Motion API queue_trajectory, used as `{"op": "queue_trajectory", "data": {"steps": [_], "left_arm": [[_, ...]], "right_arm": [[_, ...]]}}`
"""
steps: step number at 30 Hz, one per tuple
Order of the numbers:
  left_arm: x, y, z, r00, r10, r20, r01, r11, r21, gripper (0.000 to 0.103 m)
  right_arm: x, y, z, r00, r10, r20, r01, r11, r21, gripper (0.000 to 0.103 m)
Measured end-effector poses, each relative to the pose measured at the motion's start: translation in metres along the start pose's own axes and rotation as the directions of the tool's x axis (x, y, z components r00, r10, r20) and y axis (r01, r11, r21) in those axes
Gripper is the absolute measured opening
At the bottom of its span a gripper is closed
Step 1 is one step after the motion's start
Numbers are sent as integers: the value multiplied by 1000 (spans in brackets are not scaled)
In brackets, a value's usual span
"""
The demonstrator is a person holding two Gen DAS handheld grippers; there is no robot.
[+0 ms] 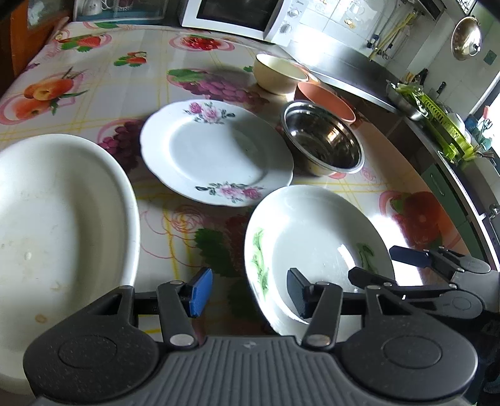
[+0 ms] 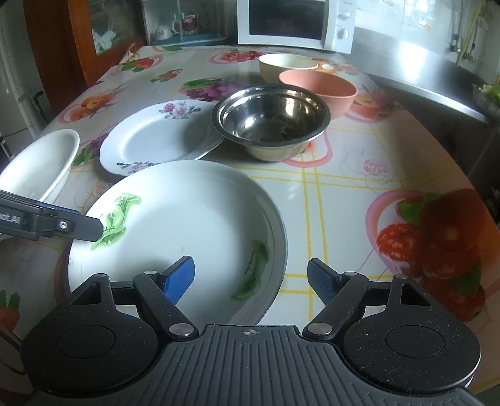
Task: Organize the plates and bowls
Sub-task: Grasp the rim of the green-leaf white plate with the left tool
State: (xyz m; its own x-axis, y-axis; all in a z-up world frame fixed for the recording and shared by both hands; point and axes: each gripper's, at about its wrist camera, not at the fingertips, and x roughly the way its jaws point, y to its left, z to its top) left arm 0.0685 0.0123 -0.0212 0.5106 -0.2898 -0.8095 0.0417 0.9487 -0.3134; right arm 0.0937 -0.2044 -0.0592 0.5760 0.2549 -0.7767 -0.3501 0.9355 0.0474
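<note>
A green-leaf white plate (image 1: 315, 243) (image 2: 187, 225) lies nearest on the fruit-print tablecloth. My left gripper (image 1: 250, 290) is open, straddling its left rim. My right gripper (image 2: 251, 281) is open, straddling its right rim; it also shows in the left wrist view (image 1: 379, 265). A rose-pattern plate (image 1: 215, 150) (image 2: 156, 137) lies behind. A steel bowl (image 1: 322, 137) (image 2: 272, 118), a pink bowl (image 1: 328, 100) (image 2: 318, 89) and a cream bowl (image 1: 278, 73) (image 2: 286, 64) stand beyond. A deep white dish (image 1: 56, 218) (image 2: 40, 165) sits at the left.
A white microwave (image 1: 243, 15) (image 2: 297, 22) stands at the table's far edge. A steel counter (image 1: 359, 75) runs to the right with a green dish rack (image 1: 447, 125). The table's right edge (image 2: 462, 162) is close.
</note>
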Motion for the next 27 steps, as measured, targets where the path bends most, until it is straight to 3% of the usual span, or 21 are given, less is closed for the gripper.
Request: {"op": "queue_trajectory", "data": {"steps": [12, 15, 19, 27], "left_arm": [[17, -6, -1, 999, -12, -39, 12, 1000, 12, 41], [19, -7, 0, 999, -17, -42, 18, 1000, 14, 34], [21, -11, 0, 999, -20, -44, 21, 999, 26, 29], [21, -14, 0, 999, -2, -40, 4, 999, 41, 28]], "right_arm": [[6, 2, -8, 998, 57, -5, -57, 998, 34, 79], [6, 4, -7, 997, 75, -1, -75, 997, 35, 79], [8, 9, -7, 998, 66, -1, -66, 998, 22, 80], [8, 12, -7, 999, 45, 1, -45, 999, 16, 81]]}}
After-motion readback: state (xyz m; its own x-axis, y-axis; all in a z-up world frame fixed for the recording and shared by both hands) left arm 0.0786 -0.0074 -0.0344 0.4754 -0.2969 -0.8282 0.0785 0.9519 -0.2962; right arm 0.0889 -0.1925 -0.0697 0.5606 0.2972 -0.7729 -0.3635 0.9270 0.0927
